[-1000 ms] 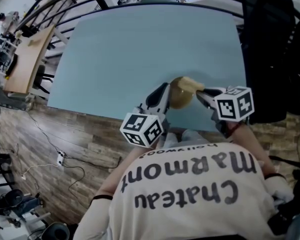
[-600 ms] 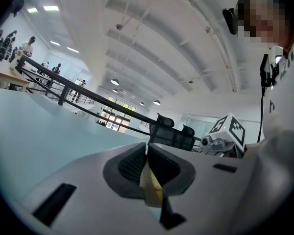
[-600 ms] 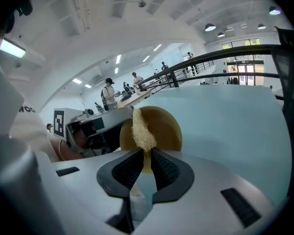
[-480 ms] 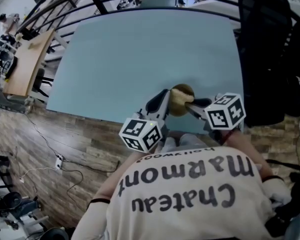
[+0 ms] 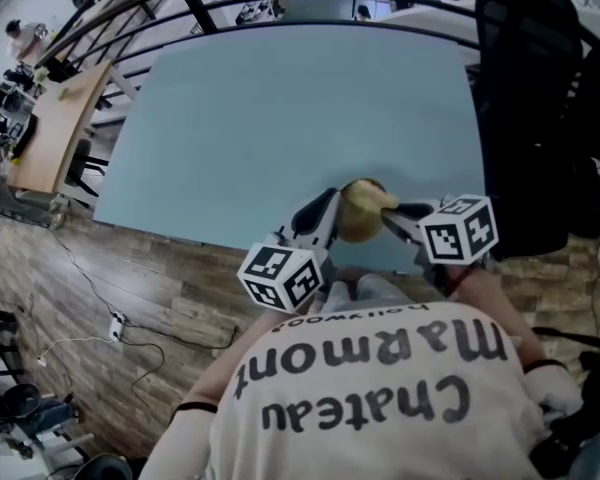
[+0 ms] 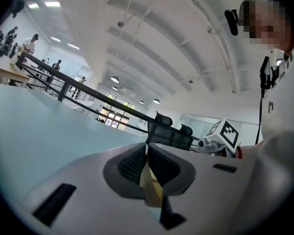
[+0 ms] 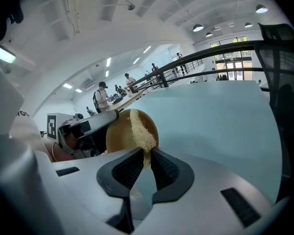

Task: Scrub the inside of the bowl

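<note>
A tan wooden bowl (image 5: pixel 352 218) is held tilted over the near edge of the light blue table (image 5: pixel 280 108). My left gripper (image 5: pixel 322 211) is shut on its rim from the left; in the left gripper view the thin tan rim (image 6: pixel 150 184) sits pinched between the pads. My right gripper (image 5: pixel 398 214) comes in from the right, shut on a pale fibrous scrubber (image 5: pixel 372 198). In the right gripper view the scrubber (image 7: pixel 139 130) lies against the bowl (image 7: pixel 116 135) just past my right gripper (image 7: pixel 146 156). The bowl's inside is mostly hidden.
A black office chair (image 5: pixel 530 88) stands close at the right of the table. The table's near edge (image 5: pixel 210 236) runs just under both grippers, with wooden floor (image 5: pixel 100 298) below. A wooden bench (image 5: pixel 50 118) stands at the far left. People stand far off in the hall (image 7: pixel 102 98).
The right gripper with the scrubber slid left into the bowl, then drew slightly back to the right. The left gripper and the bowl stayed put.
</note>
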A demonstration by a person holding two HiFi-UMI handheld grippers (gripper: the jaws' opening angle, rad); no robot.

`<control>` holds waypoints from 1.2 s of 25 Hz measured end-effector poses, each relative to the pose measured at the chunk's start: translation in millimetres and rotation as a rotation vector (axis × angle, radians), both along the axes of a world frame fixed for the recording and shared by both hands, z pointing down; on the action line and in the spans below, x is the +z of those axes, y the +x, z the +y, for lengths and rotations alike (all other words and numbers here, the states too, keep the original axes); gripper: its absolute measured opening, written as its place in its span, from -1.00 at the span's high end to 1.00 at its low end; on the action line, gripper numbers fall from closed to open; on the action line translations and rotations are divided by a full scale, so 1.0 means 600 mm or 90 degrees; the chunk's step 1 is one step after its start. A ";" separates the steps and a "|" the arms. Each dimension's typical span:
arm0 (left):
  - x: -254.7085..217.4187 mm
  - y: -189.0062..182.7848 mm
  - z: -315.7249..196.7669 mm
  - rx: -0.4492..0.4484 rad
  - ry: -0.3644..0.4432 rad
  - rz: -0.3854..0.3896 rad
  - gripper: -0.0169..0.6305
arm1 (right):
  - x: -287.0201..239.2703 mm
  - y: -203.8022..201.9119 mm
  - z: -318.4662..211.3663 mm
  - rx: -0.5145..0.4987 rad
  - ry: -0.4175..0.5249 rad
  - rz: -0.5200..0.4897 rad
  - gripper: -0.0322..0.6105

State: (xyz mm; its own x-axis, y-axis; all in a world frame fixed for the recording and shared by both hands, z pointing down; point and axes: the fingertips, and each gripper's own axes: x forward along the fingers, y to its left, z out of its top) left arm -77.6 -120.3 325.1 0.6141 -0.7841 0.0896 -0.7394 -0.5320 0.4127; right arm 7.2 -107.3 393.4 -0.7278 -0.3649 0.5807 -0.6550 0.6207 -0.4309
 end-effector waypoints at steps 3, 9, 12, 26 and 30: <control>0.000 0.002 0.003 0.000 -0.003 -0.001 0.90 | 0.004 0.010 0.001 0.004 -0.001 0.008 0.69; 0.005 0.003 0.007 -0.002 -0.009 -0.003 0.90 | 0.015 0.022 0.007 0.012 -0.010 0.012 0.69; 0.007 0.003 0.009 -0.003 -0.014 -0.004 0.90 | 0.014 0.024 0.011 0.014 -0.013 0.002 0.69; 0.015 0.015 0.017 -0.002 -0.020 0.003 0.90 | 0.027 -0.018 0.044 -0.058 -0.018 -0.010 0.69; 0.019 0.013 0.014 -0.007 -0.027 0.007 0.90 | 0.035 -0.001 0.036 -0.039 -0.024 -0.008 0.69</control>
State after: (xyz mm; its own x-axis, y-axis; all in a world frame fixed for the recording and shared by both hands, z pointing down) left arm -69.7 -111.7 336.6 0.6065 -0.7867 0.1152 -0.7402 -0.5058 0.4430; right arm 6.7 -85.6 414.1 -0.7553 -0.2975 0.5840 -0.6108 0.6426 -0.4626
